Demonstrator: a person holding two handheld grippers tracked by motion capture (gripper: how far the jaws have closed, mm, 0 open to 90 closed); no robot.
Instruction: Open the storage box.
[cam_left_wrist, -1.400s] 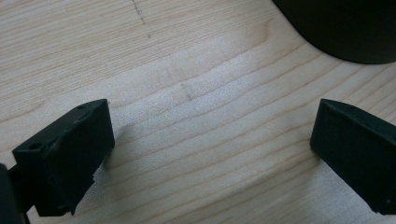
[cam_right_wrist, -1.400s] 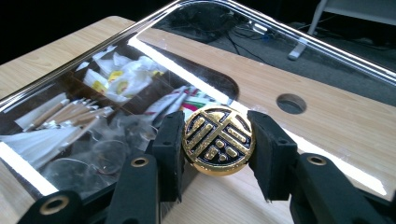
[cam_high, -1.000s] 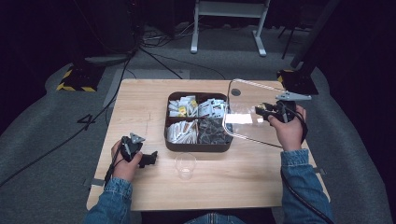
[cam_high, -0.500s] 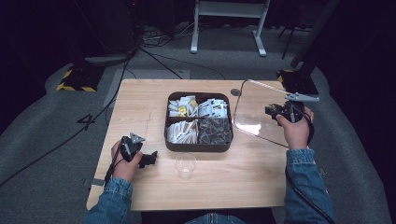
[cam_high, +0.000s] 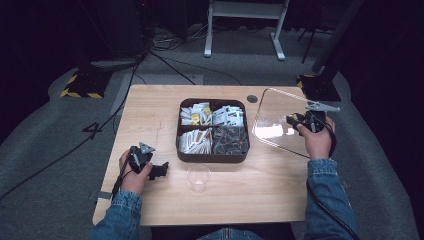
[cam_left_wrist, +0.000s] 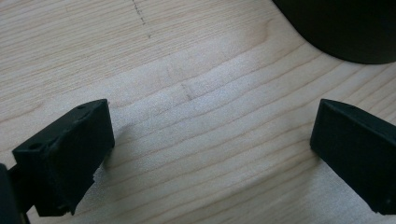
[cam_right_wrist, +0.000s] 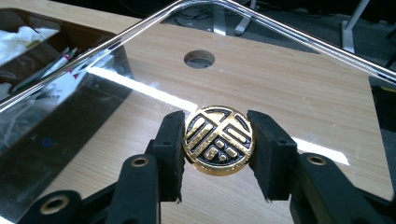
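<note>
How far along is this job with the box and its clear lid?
The lid is already off the box, whose four packet-filled compartments lie open. In hand: the right gripper is shut on the lid's gold knob, holding the lid tilted over the table's right side. Left: setting the lid down. The left gripper rests open near the cup.

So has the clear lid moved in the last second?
Yes. The clear lid, held by its gold knob in the right tool, has swung rightward off the compartment box, clear of its right edge.

Glossy clear lid (cam_right_wrist: 140, 88) — gilt knob (cam_right_wrist: 218, 141)
</note>
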